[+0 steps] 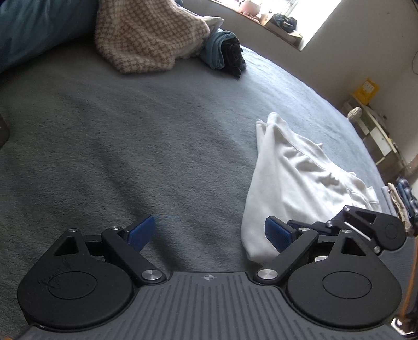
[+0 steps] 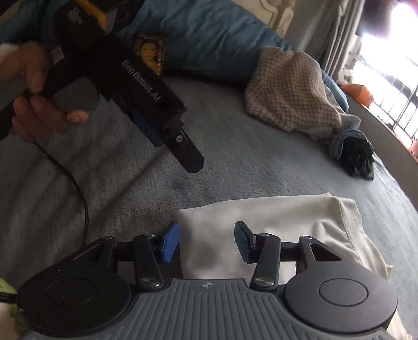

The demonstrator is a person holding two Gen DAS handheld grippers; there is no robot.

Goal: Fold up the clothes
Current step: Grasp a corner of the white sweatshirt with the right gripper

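Grey fleece blanket (image 1: 130, 146) covers the bed from edge to edge, soft and faintly streaked. On it lies a white garment (image 1: 292, 183), bunched and creased in the left wrist view, flatter with a seamed edge in the right wrist view (image 2: 274, 222). At the far side a checked beige throw (image 1: 149, 34) is heaped against blue bedding (image 1: 39, 28), with a rolled blue and black bundle (image 1: 224, 52) just beside it. Bright daylight comes through a window (image 1: 308, 15) with clutter on its sill; a low shelf (image 1: 376, 130) stands by the wall past the bed's edge.

Left gripper (image 1: 209, 232) hangs over bare blanket, jaws spread wide, nothing between them; the garment's edge lies just beside its right finger. Right gripper (image 2: 206, 242) hovers over the near end of the garment, jaws partly apart, cloth seen beneath the gap, pads not pressing on it. A hand (image 2: 39, 104) grips the left gripper's handle, a black cable (image 2: 78, 193) trailing from it across the blanket.
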